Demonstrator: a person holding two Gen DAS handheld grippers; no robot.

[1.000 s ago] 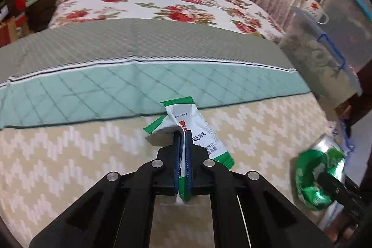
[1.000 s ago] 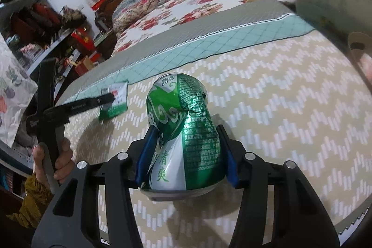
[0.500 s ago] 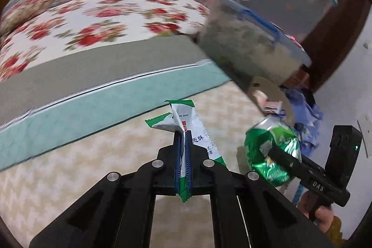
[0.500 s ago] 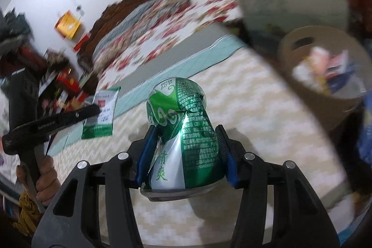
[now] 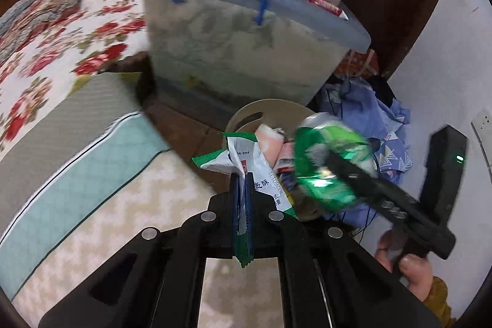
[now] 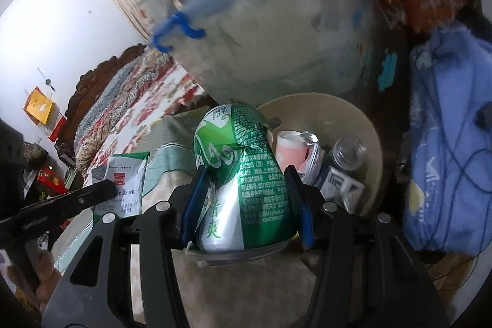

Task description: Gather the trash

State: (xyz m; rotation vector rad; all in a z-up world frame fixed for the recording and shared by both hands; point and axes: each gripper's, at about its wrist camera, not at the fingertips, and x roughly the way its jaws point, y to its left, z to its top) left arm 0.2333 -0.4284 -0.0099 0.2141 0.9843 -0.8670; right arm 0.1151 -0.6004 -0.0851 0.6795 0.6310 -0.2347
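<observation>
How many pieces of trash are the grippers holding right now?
2: a wrapper pinched in the left gripper, and a crushed green can in the right gripper, near the bin.

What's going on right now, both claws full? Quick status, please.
Left gripper shut on green-white wrapper. Right gripper shut on dented green can. Beige bin just ahead, already holding trash. Nothing blocking.

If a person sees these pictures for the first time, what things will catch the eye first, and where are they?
A dented green can fills the middle of the right wrist view, clamped in the right gripper, with the beige trash bin just behind it. In the left wrist view the left gripper pinches a white and green wrapper at the centre. A big clear storage box with a blue handle looms behind.
</observation>
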